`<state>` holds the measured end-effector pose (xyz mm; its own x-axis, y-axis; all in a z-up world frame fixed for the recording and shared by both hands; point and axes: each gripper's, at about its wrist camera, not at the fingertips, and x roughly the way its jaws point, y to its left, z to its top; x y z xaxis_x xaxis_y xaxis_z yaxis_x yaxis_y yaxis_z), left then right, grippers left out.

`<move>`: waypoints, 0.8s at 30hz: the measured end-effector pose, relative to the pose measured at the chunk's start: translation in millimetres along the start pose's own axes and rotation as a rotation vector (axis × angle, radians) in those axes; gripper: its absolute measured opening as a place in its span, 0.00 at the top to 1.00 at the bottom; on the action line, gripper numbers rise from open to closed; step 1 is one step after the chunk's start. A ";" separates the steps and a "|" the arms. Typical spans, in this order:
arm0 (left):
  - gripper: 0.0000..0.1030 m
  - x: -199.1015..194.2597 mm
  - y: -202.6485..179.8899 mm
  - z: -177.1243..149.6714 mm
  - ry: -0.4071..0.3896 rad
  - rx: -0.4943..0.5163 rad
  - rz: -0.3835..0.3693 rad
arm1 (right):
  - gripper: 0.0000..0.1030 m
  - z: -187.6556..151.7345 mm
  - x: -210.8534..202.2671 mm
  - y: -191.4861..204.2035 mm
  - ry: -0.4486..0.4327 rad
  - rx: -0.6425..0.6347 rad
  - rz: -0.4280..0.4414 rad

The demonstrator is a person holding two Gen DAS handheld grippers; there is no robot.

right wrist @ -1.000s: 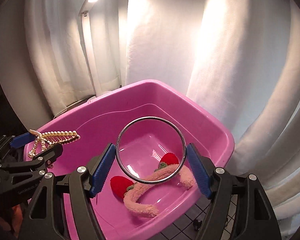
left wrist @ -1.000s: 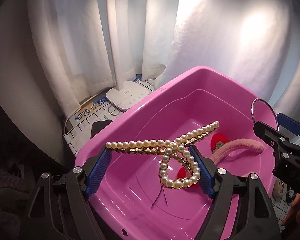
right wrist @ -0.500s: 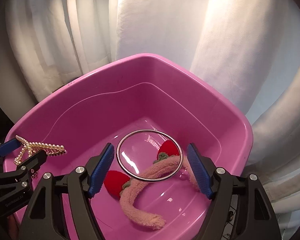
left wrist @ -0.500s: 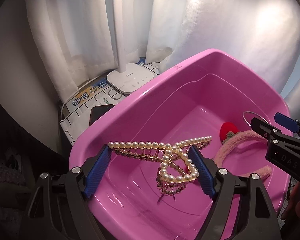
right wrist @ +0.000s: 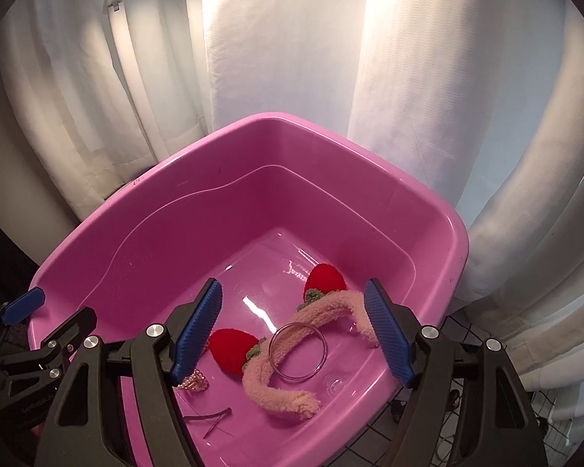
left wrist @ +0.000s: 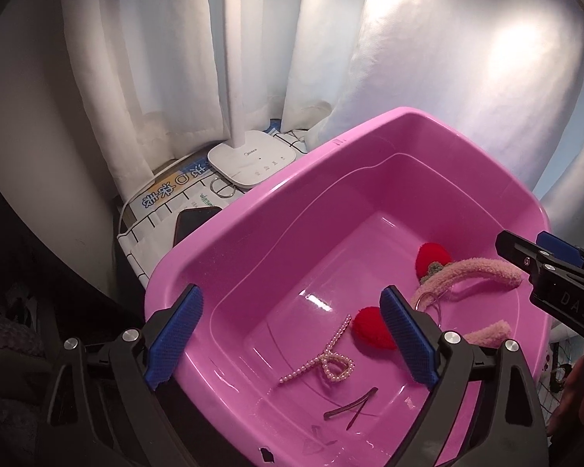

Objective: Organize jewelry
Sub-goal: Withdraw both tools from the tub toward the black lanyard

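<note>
- Pearl hair clip (left wrist: 323, 362) lies on the pink basin (left wrist: 253, 229) floor, lower centre; in the right view a finger hides most of it.
- Metal ring (right wrist: 298, 350) rests on the fuzzy headband (right wrist: 276, 381).
- Left gripper (left wrist: 292, 334) and right gripper (right wrist: 292, 327): jaws spread, empty.

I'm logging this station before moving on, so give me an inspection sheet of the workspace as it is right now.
Surface: checked cloth under the pink tub.
Job's things: pearl hair clip, metal bangle lying over the fuzzy strawberry headband, and dark hairpins, all on the tub floor.
Clutter: lamp base, dark phone, small metal ring beside the tub.
Grippers: left gripper open, empty; right gripper open, empty; both above the tub.
Cables: a white cord near the lamp base.
Surroundings: white curtains behind.
</note>
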<state>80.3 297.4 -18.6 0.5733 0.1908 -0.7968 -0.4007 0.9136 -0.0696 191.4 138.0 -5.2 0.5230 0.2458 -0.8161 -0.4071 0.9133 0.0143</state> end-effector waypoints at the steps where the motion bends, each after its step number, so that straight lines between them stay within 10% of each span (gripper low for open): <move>1: 0.12 -3.2 -1.1 -1.5 -0.004 -0.001 -0.005 | 0.30 -2.2 -4.1 0.5 -0.007 0.002 0.003; 24: 0.06 -99.9 -104.1 -53.9 -0.087 0.130 -0.232 | 0.30 -138.2 -121.9 -127.3 -0.112 0.280 -0.074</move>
<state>26.3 163.8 35.9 0.7007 -0.0037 -0.7134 -0.1601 0.9737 -0.1623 76.0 -53.2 12.7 0.6292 0.1955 -0.7522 -0.1511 0.9801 0.1284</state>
